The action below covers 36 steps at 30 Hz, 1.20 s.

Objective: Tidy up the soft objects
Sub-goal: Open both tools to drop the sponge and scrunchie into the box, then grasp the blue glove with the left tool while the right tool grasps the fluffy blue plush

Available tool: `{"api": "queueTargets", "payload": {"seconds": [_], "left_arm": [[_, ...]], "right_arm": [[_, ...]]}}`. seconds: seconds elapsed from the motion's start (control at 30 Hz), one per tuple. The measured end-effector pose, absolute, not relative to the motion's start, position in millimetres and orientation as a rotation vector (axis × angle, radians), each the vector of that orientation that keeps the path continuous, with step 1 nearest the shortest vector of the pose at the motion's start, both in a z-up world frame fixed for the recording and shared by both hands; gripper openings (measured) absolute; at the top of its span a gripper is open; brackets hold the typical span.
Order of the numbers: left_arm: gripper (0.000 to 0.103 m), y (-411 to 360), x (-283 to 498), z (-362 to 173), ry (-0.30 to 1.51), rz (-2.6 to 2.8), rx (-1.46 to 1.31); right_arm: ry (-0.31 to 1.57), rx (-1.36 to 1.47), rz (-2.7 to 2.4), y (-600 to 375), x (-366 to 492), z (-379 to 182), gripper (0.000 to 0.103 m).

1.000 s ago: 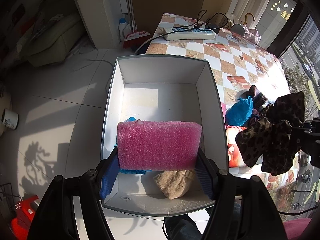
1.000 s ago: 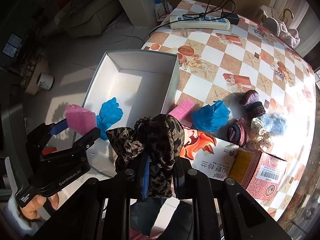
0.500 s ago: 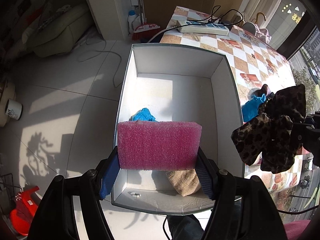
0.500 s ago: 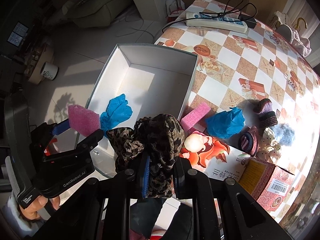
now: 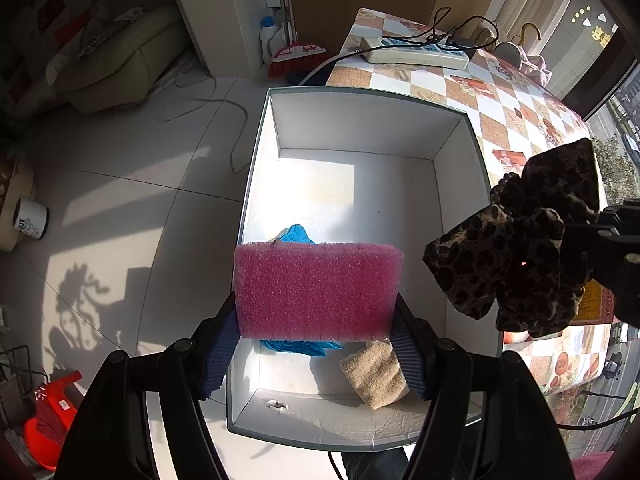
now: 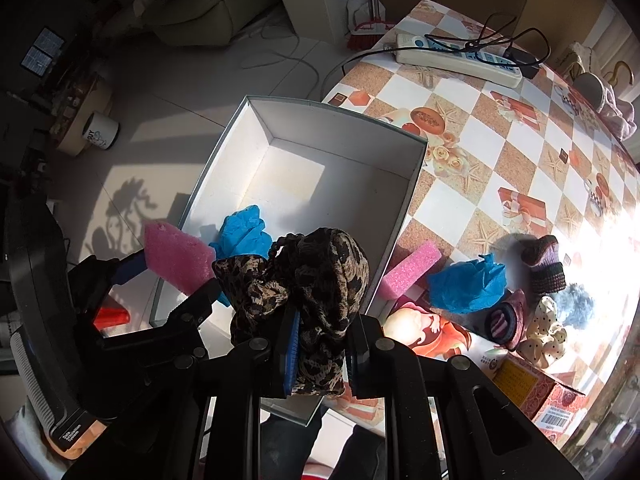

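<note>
Left gripper (image 5: pixel 316 324) is clamping the foam (image 5: pixel 318 290) endwise over the box (image 5: pixel 360 120); light, squashy. Right gripper (image 6: pixel 318 344) is pinching the scrunchie (image 6: pixel 304 280) at 3 o'clock; limp, bunch-grip best.

Both wrist cams look down, sharing white box (image 5: pixel 460 184) (image 6: pixel 404 208).

Rough pink foam block (image 5: pixel 318 290), matt
</note>
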State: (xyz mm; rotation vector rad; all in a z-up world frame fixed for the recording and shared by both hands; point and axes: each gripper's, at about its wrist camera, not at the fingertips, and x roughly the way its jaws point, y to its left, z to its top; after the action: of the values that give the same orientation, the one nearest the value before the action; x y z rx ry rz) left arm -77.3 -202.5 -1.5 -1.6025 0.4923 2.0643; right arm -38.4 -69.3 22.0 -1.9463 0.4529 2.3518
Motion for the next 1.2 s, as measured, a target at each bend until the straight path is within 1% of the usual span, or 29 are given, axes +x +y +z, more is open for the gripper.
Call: {"api": "queueTargets", "payload": {"seconds": [0.37,0.47,0.5,0.53,0.57,0.63,0.73,0.77,0.8,0.83,0.87,0.97,1.03,1.1,1.2], "left_arm": [[0.075,-195,-75,-2,0.496,2.040,-1.584],[0.080,-194,-74,-3,0.502,2.036,-1.592],[0.080,-195,-75,-4,0.504,2.036,-1.600],[0.080,-195,-75,-5,0.504,2.037,-1.609],[0.081,-196,-75,-6,0.497,2.037,-1.619],[0.082,-199,-77,-6,0.466,2.037,-1.636],[0.084,-202,-78,-5,0.412,2.022,-1.646],[0.084,-202,-78,-5,0.398,2.008,-1.650],[0.085,-202,-78,-4,0.384,1.994,-1.649],[0.085,-201,-78,-2,0.366,1.973,-1.645],[0.085,-200,-77,1,0.336,1.956,-1.635],[0.085,-198,-78,12,0.169,1.882,-1.602],[0.086,-192,-78,22,0.093,1.849,-1.571],[0.086,-179,-77,31,0.086,1.829,-1.543],[0.086,-152,-73,40,0.160,1.790,-1.523]], "right_arm": [[0.426,-1.957,2.349,-69,-52,17,0.020],[0.434,-1.965,2.343,-67,-56,16,0.022],[0.440,-1.967,2.341,-66,-57,16,0.025],[0.446,-1.960,2.341,-65,-57,17,0.037],[0.453,-1.947,2.348,-64,-57,19,0.059],[0.469,-1.912,2.369,-62,-57,24,0.079],[0.478,-1.910,2.365,-60,-58,27,0.079],[0.489,-1.919,2.355,-58,-58,26,0.081],[0.507,-1.930,2.338,-56,-57,25,0.087],[0.528,-1.936,2.323,-53,-55,24,0.101],[0.553,-1.934,2.315,-49,-51,25,0.102],[0.604,-1.932,2.285,-35,-40,28,0.102],[0.653,-1.910,2.269,-19,-29,33,0.102],[0.695,-1.869,2.240,2,-15,40,0.102],[0.776,-1.793,2.169,43,10,50,0.102]]}}
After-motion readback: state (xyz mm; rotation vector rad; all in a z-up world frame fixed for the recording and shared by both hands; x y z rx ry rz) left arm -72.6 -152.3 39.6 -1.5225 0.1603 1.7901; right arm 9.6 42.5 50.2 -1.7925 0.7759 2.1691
